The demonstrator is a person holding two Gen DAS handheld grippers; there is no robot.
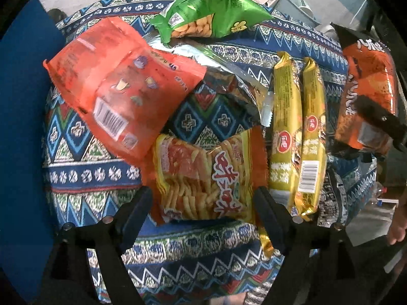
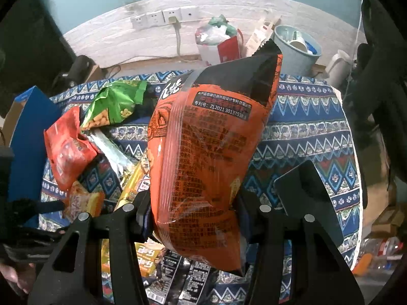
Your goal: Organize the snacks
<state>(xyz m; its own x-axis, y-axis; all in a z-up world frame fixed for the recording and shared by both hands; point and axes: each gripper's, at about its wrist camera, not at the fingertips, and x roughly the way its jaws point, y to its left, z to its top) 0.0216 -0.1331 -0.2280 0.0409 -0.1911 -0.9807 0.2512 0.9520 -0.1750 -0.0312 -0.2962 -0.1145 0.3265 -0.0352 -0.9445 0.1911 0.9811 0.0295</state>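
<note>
My right gripper (image 2: 194, 216) is pinching the orange-black snack bag (image 2: 211, 152) near its lower end, one finger on each side of it, w/ the bag lifted off the patterned tablecloth (image 2: 313, 132) and standing up in front of the cam. In the left wrist view the same bag (image 1: 366, 96) hangs at the far right, just beyond the two yellow biscuit packs (image 1: 297, 137) that lie side by side.

My left gripper (image 1: 203, 208) is spread wide, holding nothing, w/ the shrimp-chip bag (image 1: 203, 175) lying between its fingers (image 1: 138, 211) on the cloth. Can't tell if the pads touch it yet. Left of that sits the red pouch (image 1: 119, 86), tilted, its near corner over the chip bag's edge. The green bag (image 1: 208, 15) is at the far side, and a silver foil wrapper (image 1: 229, 76) lies crumpled in the middle, partly under the red pouch.

Handling, as I judge it: these bags are light, puffed w/ air, glossy film, so slippery and squashy. Contents prob. brittle, so a hard squeeze would crush the chips. The bag in my right gripper looks held on the body; the sealed end seam would be a safer hold, flat and stiff, no chips under it. For the shrimp-chip bag I'd take a side edge or the top seam, gently. Biscuit packs are stiffer, so I'd pinch across the mid-section.
</note>
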